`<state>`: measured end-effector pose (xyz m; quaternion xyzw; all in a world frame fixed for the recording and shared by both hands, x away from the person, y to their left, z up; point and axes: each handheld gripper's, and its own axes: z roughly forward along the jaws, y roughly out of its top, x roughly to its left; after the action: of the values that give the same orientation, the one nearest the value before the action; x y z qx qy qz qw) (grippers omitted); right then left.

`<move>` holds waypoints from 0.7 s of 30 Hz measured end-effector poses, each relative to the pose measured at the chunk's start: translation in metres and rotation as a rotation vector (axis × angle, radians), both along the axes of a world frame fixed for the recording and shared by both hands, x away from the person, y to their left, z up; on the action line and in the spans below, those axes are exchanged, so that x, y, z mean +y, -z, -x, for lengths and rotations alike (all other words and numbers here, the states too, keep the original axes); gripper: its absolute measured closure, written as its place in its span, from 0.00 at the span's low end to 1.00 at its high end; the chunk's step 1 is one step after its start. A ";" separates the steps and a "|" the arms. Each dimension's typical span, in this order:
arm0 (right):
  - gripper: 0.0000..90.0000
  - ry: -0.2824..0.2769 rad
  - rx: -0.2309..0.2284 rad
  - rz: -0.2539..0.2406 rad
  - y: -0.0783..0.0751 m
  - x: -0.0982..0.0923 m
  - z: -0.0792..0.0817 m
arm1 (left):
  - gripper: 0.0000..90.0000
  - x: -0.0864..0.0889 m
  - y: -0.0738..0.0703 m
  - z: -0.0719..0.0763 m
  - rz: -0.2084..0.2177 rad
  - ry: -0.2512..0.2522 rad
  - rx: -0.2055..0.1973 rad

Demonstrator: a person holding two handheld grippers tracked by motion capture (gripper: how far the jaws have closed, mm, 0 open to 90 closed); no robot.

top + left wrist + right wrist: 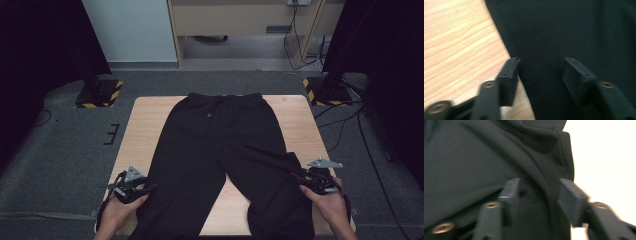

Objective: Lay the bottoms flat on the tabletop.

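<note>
**Tongs set at both cuffs of the trousers**

Here the left tongs [540, 72] stand spread, one jaw over the bare wood and the other over black cloth, so the outer edge of a leg lies between them without being pinched. The right tongs [540, 195] are likewise spread, straddling a raised fold near the hem of the other leg. The black trousers [220, 145] lie flat on the tabletop [145, 125], waistband at the far edge, legs running toward the person. This looks like the start of a fold: next, both tongs should close on the fabric edges, then lift together.
</note>
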<state>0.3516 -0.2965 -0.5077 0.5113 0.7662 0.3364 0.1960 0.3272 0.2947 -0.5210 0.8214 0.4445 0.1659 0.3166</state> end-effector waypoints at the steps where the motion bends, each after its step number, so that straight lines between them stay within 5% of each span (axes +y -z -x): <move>1: 0.45 0.007 -0.010 0.001 -0.001 0.002 0.005 | 0.70 -0.001 -0.001 0.001 0.001 0.010 0.012; 4: 0.37 0.021 -0.002 0.002 0.002 -0.001 0.017 | 0.98 -0.002 -0.002 0.002 0.019 0.015 0.028; 7: 0.36 0.018 0.025 -0.013 0.009 -0.006 0.022 | 1.00 0.000 -0.003 0.002 0.001 -0.005 0.030; 9: 0.36 0.025 0.033 -0.012 0.011 -0.006 0.022 | 1.00 0.007 -0.009 0.000 -0.018 -0.036 -0.004; 12: 0.39 0.024 0.049 0.003 0.014 -0.005 0.019 | 1.00 0.023 -0.026 -0.007 0.017 -0.104 -0.069; 15: 0.42 0.017 0.034 0.017 0.019 -0.004 0.017 | 1.00 0.029 -0.030 -0.015 0.044 -0.082 -0.034; 19: 0.69 -0.023 0.026 0.020 0.018 -0.002 0.015 | 0.99 0.013 -0.018 -0.013 0.022 -0.009 0.000; 21: 0.85 -0.052 0.031 0.018 0.017 -0.002 0.015 | 1.00 0.006 -0.014 -0.010 0.048 0.012 0.001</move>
<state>0.3370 -0.2983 -0.5245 0.4946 0.7852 0.3262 0.1798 0.3377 0.3006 -0.5067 0.8162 0.4438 0.1527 0.3370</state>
